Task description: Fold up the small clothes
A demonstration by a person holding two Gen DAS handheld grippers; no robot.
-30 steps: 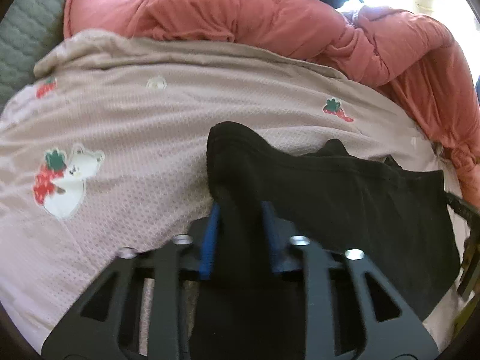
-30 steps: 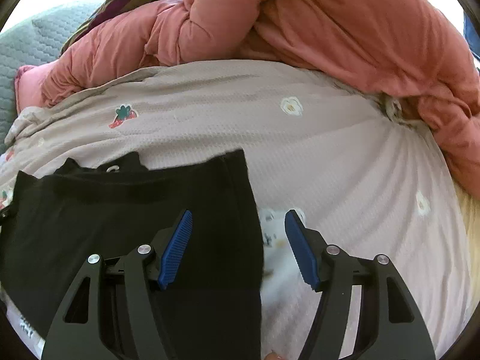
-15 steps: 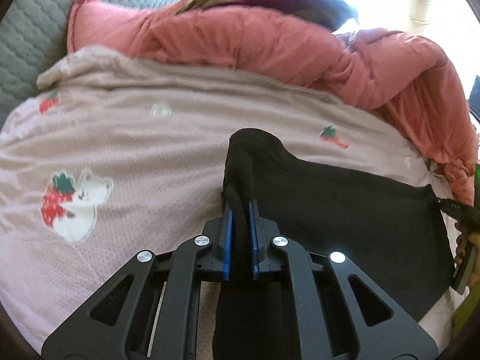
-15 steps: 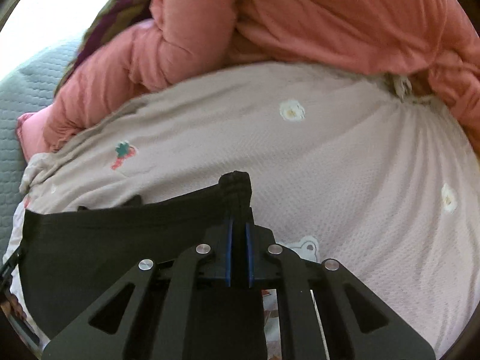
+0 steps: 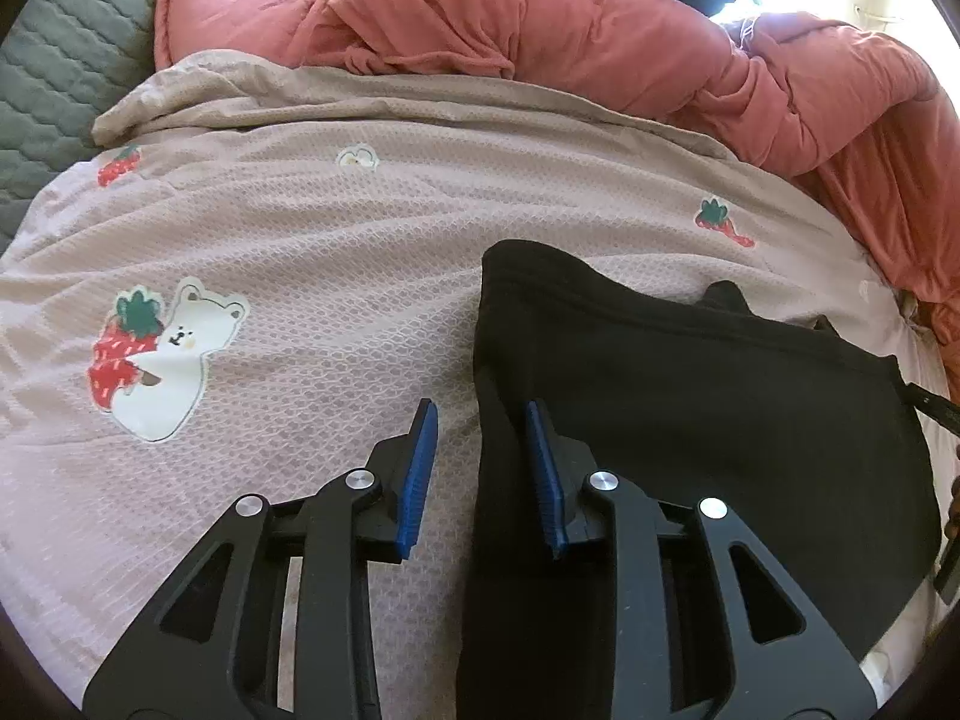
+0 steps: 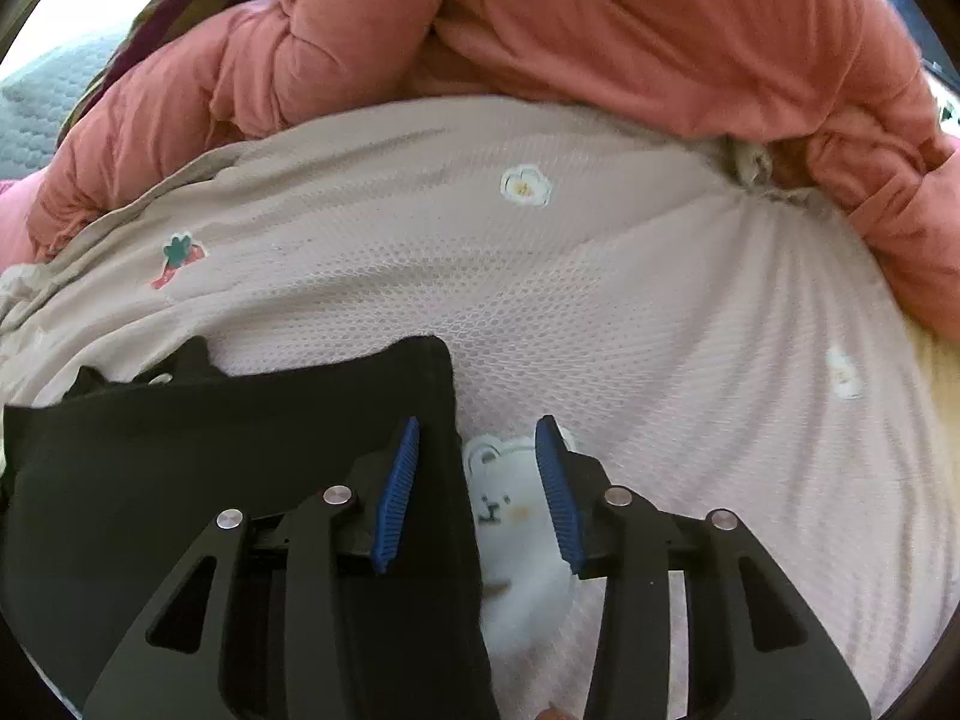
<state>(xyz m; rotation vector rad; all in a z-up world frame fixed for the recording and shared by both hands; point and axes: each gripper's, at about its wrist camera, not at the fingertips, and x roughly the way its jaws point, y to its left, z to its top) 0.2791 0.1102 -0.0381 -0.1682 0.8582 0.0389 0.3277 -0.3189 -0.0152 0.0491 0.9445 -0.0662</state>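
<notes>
The black garment lies flat on the pink waffle-knit bedspread, its near edges running under both tools. Judging by the second layer peeking out along its far edge, one fold looks done; a further fold, or setting it aside, probably remains (how many pieces are left cannot be told).

The left gripper has its jaws opening, the garment's left edge between them and lying against the right blue pad, unpinched. The right gripper is opening too, straddling the garment's right edge, with the bedspread's bear patch showing in the gap.

The garment is matte, soft jersey with a stitched hem and squared corners. The bedspread is a honeycomb weave with strawberry and flower appliqués; behind it a puffy coral quilt bunches in thick folds.
</notes>
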